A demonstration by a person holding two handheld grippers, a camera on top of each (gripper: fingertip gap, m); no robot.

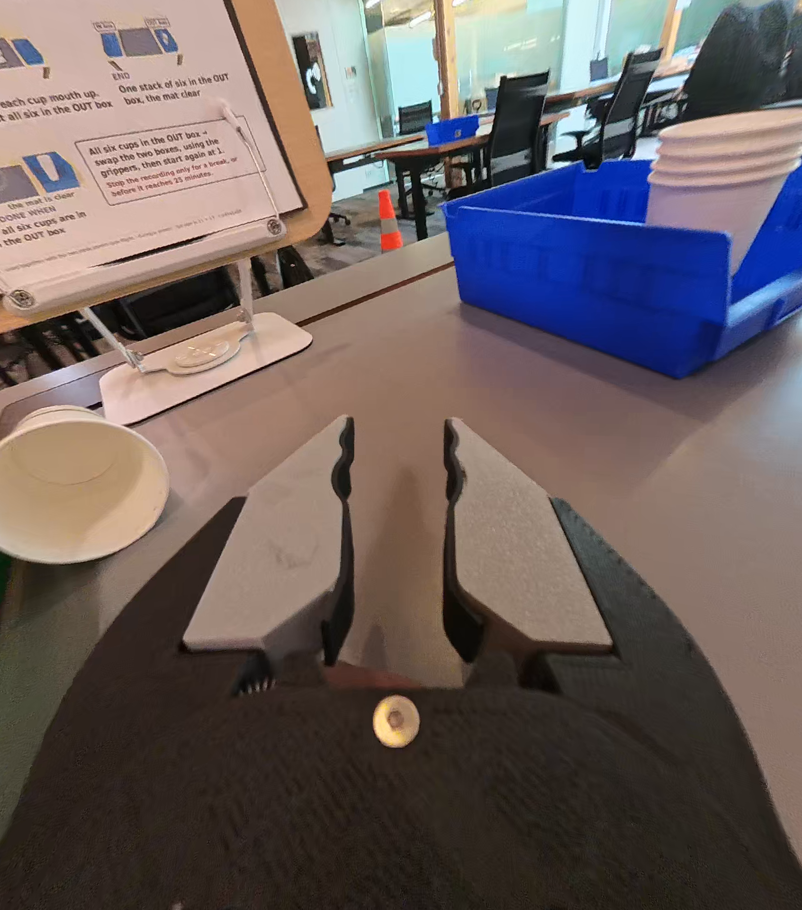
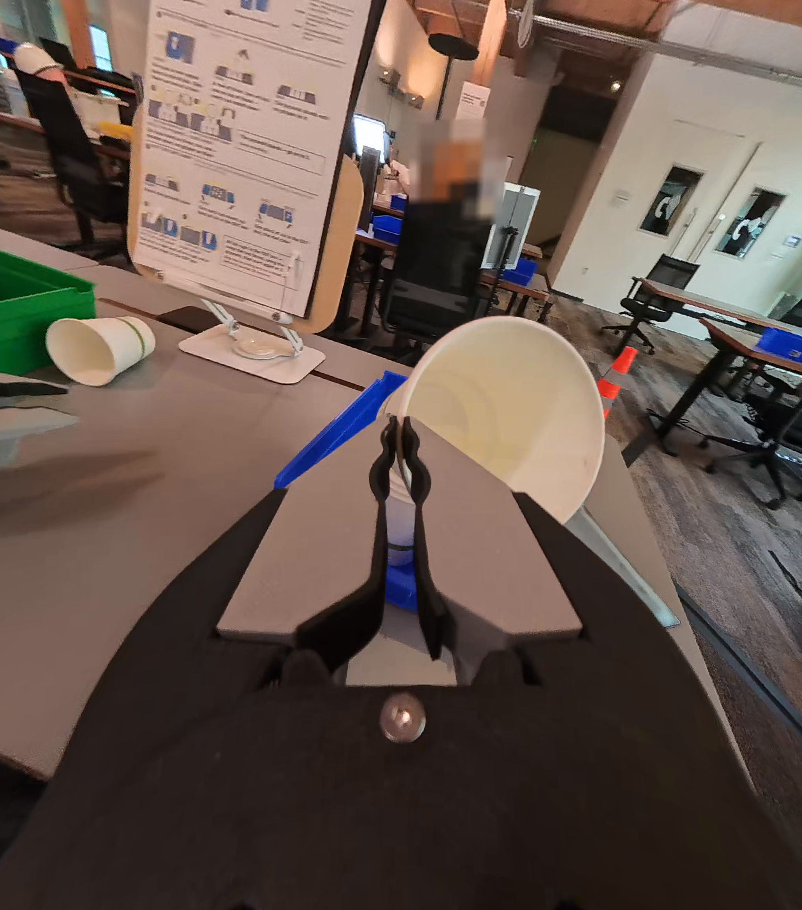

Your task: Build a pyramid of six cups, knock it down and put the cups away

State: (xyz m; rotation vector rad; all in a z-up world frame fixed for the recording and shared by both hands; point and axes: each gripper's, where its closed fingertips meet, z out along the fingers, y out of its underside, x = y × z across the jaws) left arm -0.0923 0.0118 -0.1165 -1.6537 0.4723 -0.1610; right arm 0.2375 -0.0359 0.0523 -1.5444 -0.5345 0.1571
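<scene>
Two grippers, one stack, one stray cup — your scene, largest thing first:

Table [image 1: 586, 443]: grey, it carries everything you are working with; the office behind it holds desks, black chairs and an orange cone [image 1: 389, 221].

Instruction sheet [image 1: 93, 147]: it stands on a white stand [image 1: 221, 359] at the far edge of the table, facing you.

Blue bin [image 1: 586, 290]: it sits on the table ahead and to the right of your left gripper, holding the nested stack upright and mouth up.

Green bin [image 2: 10, 315]: at the left in your right wrist view, just beside the stray cup.

Left gripper [image 1: 399, 443]: its jaws stand a little apart with nothing between them, low over bare table, well apart from the blue bin.

Right gripper [image 2: 400, 428]: its jaws are pinched together on the rim of the top cup, right over the blue bin.

Stack of white paper cups [image 1: 728, 162]: several rims show one above the other in the left wrist view; in the right wrist view its open mouth [image 2: 502, 413] tilts toward your camera.

Stray cup [image 1: 69, 482]: it lies on its side on the table, mouth toward you, between the green bin and the white stand, left of your left gripper; a green band rings it near the base [image 2: 135, 337].
</scene>
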